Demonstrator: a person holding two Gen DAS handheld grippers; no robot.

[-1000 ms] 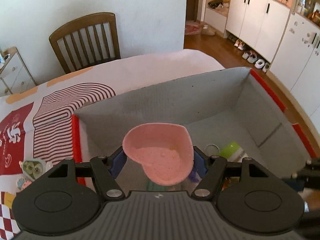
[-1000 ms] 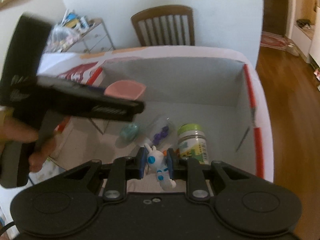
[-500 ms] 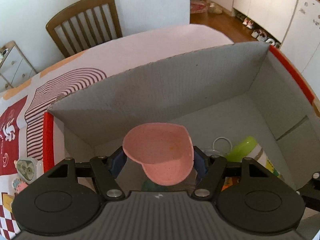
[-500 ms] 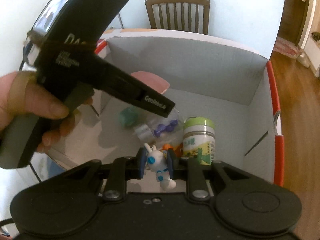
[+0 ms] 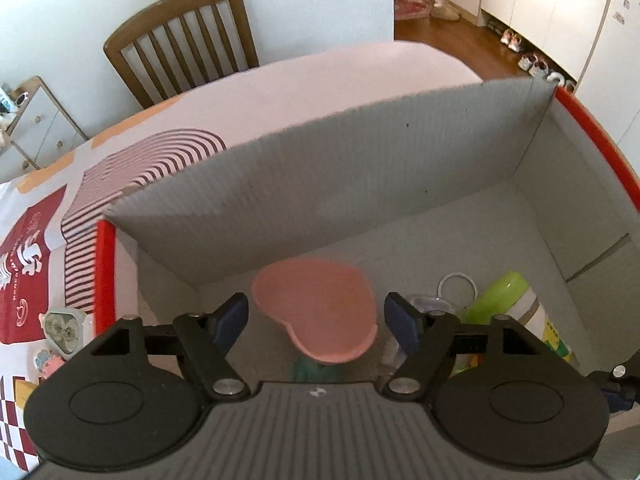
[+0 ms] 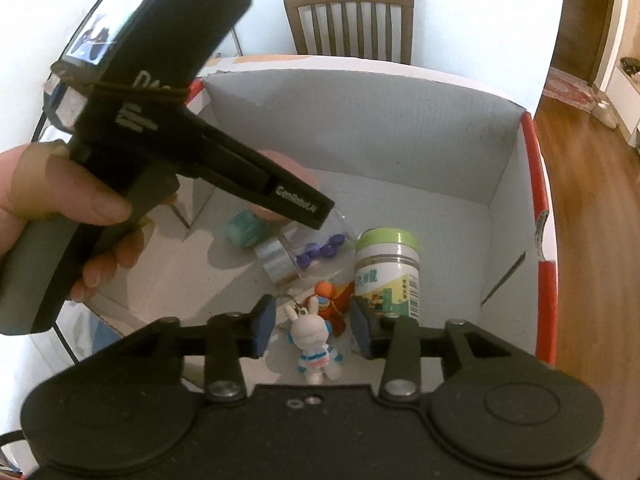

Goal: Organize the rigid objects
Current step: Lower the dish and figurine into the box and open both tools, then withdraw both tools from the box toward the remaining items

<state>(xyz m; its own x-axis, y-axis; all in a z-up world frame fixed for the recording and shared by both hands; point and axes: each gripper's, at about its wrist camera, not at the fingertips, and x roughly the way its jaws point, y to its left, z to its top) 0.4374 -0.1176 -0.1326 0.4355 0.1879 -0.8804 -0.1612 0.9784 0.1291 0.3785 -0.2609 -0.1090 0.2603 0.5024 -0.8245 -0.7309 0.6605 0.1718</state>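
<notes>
Both claws have sprung apart since the earlier frames, when each was clamped on its load. Now the left claw (image 5: 316,316) stands wide, and the pink heart-shaped dish (image 5: 316,308) sits loose between its blue pads (image 5: 230,320), touching neither; whether it rests on the box floor cannot be told. The right claw (image 6: 312,330) is likewise spread, and the white rabbit figure (image 6: 314,344) lies free between its fingers on the floor of the cardboard box (image 5: 360,184).

Inside the box, beside the rabbit, an orange toy (image 6: 334,300) lies against a green-lidded jar (image 6: 388,268) that stands upright. Just beyond them a clear jar (image 6: 308,252) with a silver lid lies on its side, purple pieces showing inside it, and a teal object (image 6: 244,232) sits near the left wall. From the right wrist view, the left tool's black body and the person's hand (image 6: 64,216) cross in front and hide most of the pink dish.

Outside the box, a patterned cloth covers the worktop (image 5: 360,68), a small clock (image 5: 62,326) rests by the red-edged wall, and a wooden chair (image 5: 180,40) stands behind.
</notes>
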